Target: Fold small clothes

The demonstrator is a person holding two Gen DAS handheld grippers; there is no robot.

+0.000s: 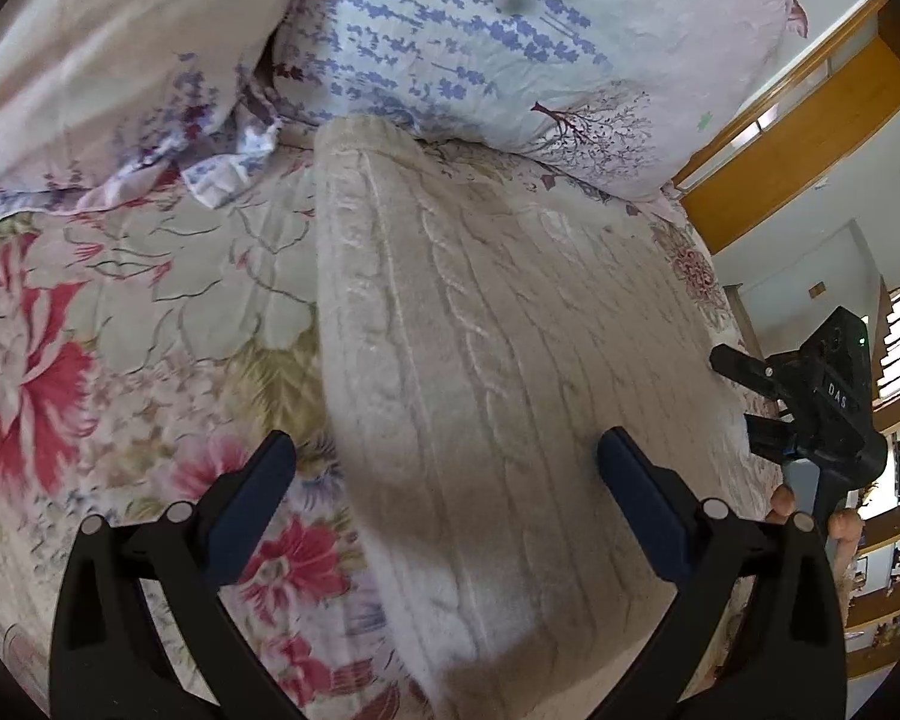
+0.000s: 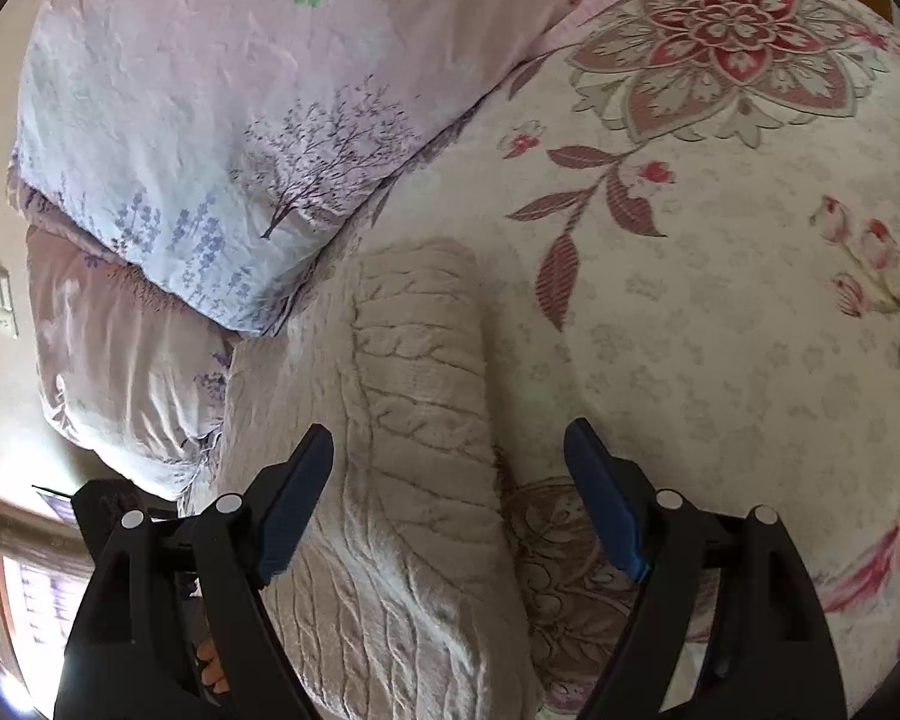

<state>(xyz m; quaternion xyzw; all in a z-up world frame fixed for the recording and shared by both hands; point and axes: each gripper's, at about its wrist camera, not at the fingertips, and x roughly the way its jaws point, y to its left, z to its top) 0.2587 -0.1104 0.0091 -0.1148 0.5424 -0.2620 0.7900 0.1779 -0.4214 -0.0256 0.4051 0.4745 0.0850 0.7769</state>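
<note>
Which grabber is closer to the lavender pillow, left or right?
Hard to call; maybe the left gripper. Both hover open over the cream sweater, the pillow lying beyond it; right gripper.

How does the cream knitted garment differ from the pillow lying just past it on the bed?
The knitted garment is plain cream; the pillow is pale blue and pink, printed with purple flowers and a tree. The garment has a raised cable-knit texture; the pillow's cover is smooth, creased fabric. The garment lies flat, with a layer doubled over along one side in the right wrist view; the pillow is plump. Both rest on the floral bedspread.
</note>
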